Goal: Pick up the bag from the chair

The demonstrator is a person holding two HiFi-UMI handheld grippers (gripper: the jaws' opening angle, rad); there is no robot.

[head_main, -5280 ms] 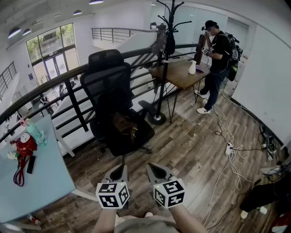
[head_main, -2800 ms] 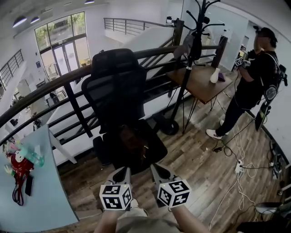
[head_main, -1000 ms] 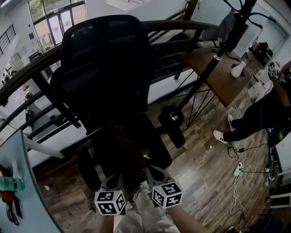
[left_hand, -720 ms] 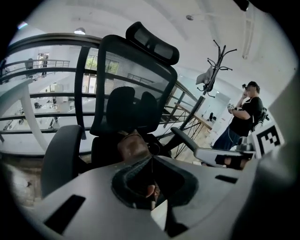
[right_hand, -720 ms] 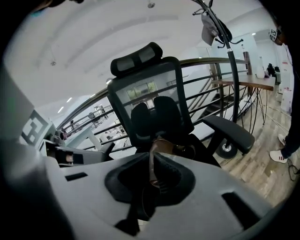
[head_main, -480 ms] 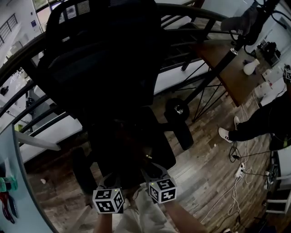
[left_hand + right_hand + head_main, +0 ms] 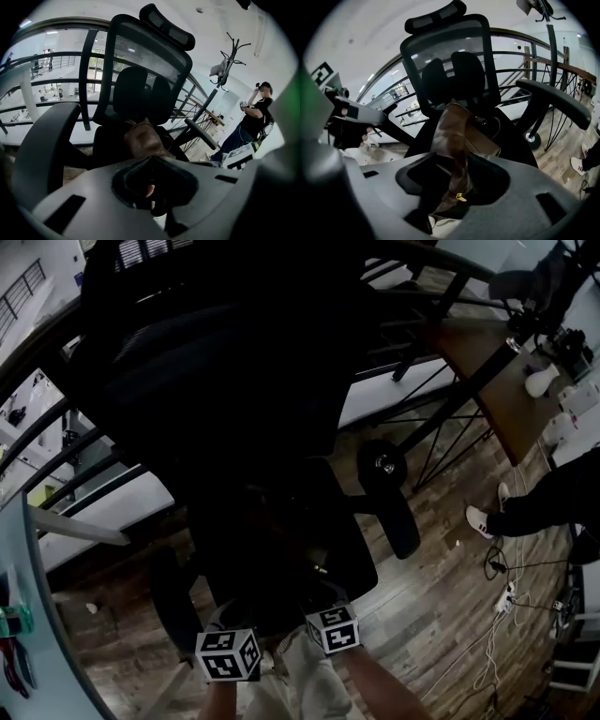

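A brown leather bag (image 7: 143, 138) stands on the seat of the black mesh office chair (image 7: 216, 381); in the head view the bag (image 7: 281, 540) is a dark shape on the seat. My left gripper (image 7: 150, 161) is shut and empty, just short of the bag, at the seat's front edge (image 7: 234, 620). My right gripper (image 7: 457, 164) is pushed up against the bag (image 7: 459, 126). The bag's brown edge with its gold zip pull (image 7: 460, 197) runs down between the jaws, which look open. In the head view that gripper (image 7: 323, 606) sits a little ahead of the left one.
The chair's armrests (image 7: 555, 101) flank the bag. A dark railing (image 7: 56, 334) runs behind the chair. A coat stand's base (image 7: 380, 463) and a wooden table (image 7: 497, 390) are at the right, with a person (image 7: 251, 117) and floor cables (image 7: 506, 596) beyond. A blue table (image 7: 19, 615) is at the left.
The view has closed in on the chair. My right gripper has pushed forward onto the seat until the bag is between its jaws; the left gripper has stayed at the seat's front edge.
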